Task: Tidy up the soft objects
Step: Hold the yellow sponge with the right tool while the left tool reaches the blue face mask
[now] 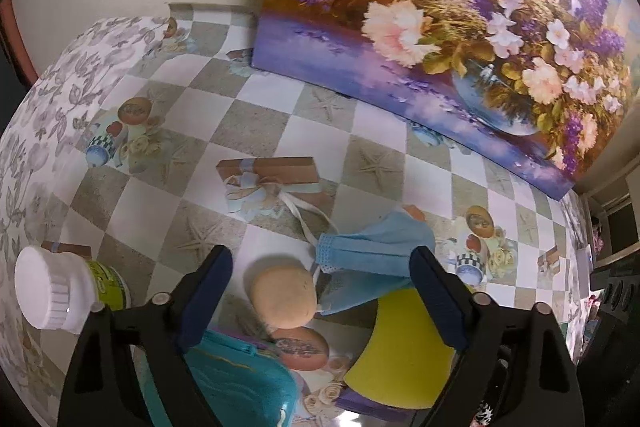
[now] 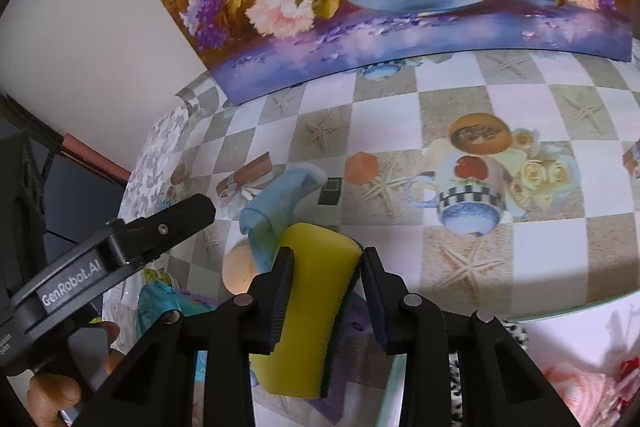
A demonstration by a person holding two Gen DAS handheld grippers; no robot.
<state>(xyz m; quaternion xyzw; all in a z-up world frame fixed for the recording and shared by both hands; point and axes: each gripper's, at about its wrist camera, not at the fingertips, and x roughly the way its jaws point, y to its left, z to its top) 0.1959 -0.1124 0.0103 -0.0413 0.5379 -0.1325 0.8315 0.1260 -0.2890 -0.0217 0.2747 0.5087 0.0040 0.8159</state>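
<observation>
My right gripper (image 2: 328, 255) is shut on a yellow sponge (image 2: 316, 287) with a dark green scouring side, held a little above the table; the same sponge (image 1: 396, 343) shows at the lower right of the left wrist view. My left gripper (image 1: 320, 259) stands open above a round beige puff (image 1: 282, 297) and a crumpled blue face mask (image 1: 372, 251), with nothing pressed between its pads. In the right wrist view the mask (image 2: 280, 199) and the puff (image 2: 238, 271) lie just beyond the sponge.
A teal pouch (image 1: 240, 379) lies under the left gripper. A white-capped bottle (image 1: 52, 291) stands at the left. A flower painting (image 1: 440, 7) leans against the back wall. An orange hexagon (image 2: 361, 169) and a small black item (image 2: 331, 190) lie on the chequered tablecloth (image 2: 460, 99).
</observation>
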